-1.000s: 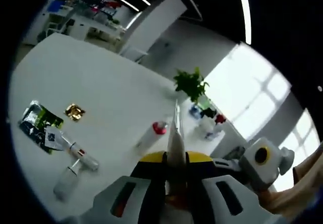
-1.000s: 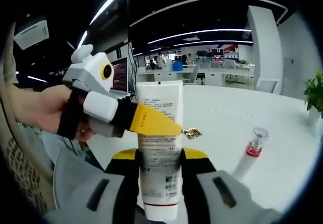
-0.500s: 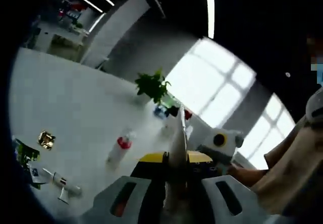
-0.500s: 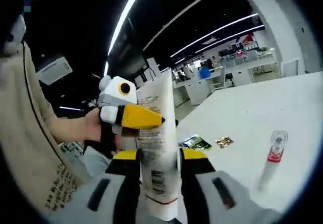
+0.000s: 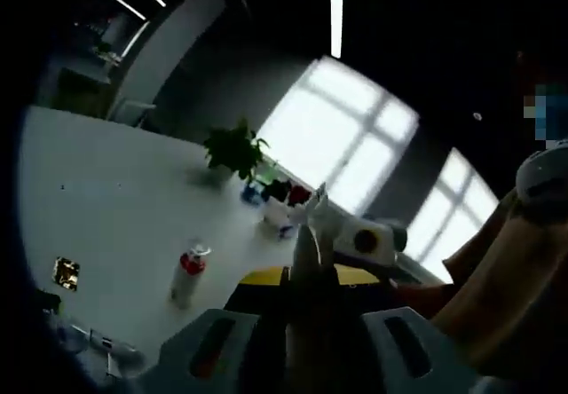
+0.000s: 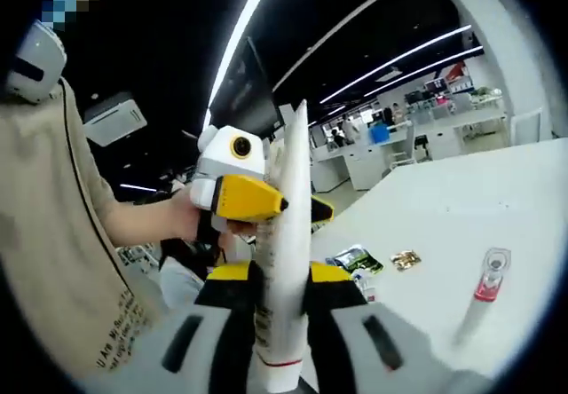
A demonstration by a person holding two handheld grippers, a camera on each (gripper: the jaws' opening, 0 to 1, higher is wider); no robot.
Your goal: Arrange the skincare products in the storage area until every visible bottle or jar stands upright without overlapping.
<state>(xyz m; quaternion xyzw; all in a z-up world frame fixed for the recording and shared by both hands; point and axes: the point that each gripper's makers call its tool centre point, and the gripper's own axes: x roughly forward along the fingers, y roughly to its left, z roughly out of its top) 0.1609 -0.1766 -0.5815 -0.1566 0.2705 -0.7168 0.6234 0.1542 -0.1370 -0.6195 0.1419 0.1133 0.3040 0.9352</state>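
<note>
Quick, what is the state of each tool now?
Left tool: shut on the white tube, near its top.
Right tool: shut on the same tube, lower down.

The left gripper view is dim and low in contrast. Its main light comes from the large bright paned windows [image 5: 342,141], which are overexposed to plain white, and from one long white ceiling light strip [image 5: 336,8]. The wide white desk [image 5: 115,208] looks grey and soft, and small things near the edges are blurred and bent by the fisheye lens.

The right gripper view is brighter and sharper. Curved white ceiling light lines [image 6: 244,30] glare against a dark ceiling, and the tall white plastic tube [image 6: 288,261] is evenly lit, with its fine print unreadable.
</note>
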